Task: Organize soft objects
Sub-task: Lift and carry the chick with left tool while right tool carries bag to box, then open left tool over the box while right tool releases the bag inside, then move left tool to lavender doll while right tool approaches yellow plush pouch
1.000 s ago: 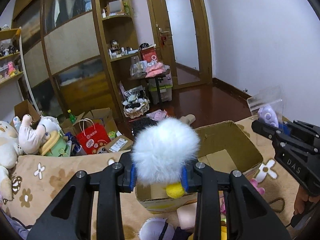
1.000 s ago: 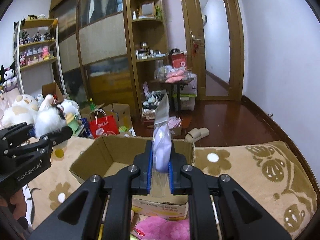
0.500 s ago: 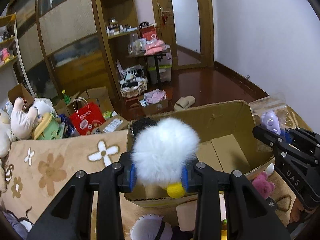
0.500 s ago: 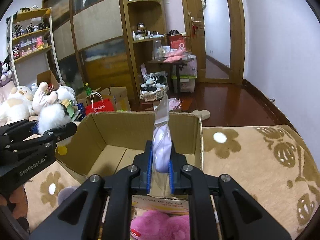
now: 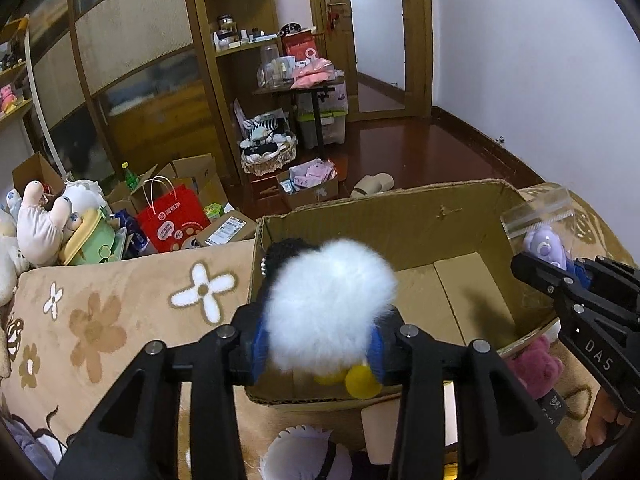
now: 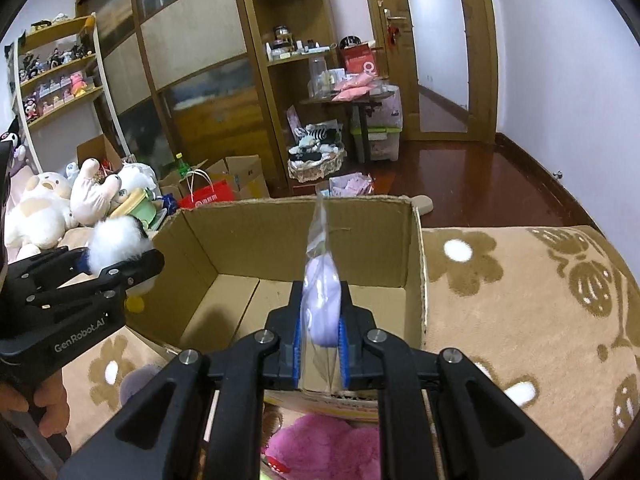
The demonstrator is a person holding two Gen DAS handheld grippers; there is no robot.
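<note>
Item: cardboard box (image 5: 420, 216), open-topped, standing on a tan flower-patterned blanket (image 5: 120, 304); interior floor bare as far as visible, nothing yet deposited. Item: white fluffy plush (image 5: 330, 306) with yellow feet, clamped between the blue pads of the left hand-held gripper (image 5: 320, 344), held at the box's near-left rim, partly over the opening. Item: small lilac plush sealed in a clear zip bag (image 6: 322, 300), clamped between the pads of the right hand-held gripper (image 6: 320, 340), held upright above the near wall of the box, bag top standing free. Outstanding stock, near side of the box, on the blanket: pink plush (image 6: 324, 448); pale lavender-white plush (image 5: 300, 454), partly hidden under the grippers. Further plush toys (image 6: 52, 204) heaped at the far left, well apart from the box. Status: judged early in the sort; two pieces lifted and poised at the box, neither released. Remaining, by estimate: lower and let go both held pieces inside, then collect the loose plush beside the box. Note: the bagged piece is slippery film and may slide in the pads.
</note>
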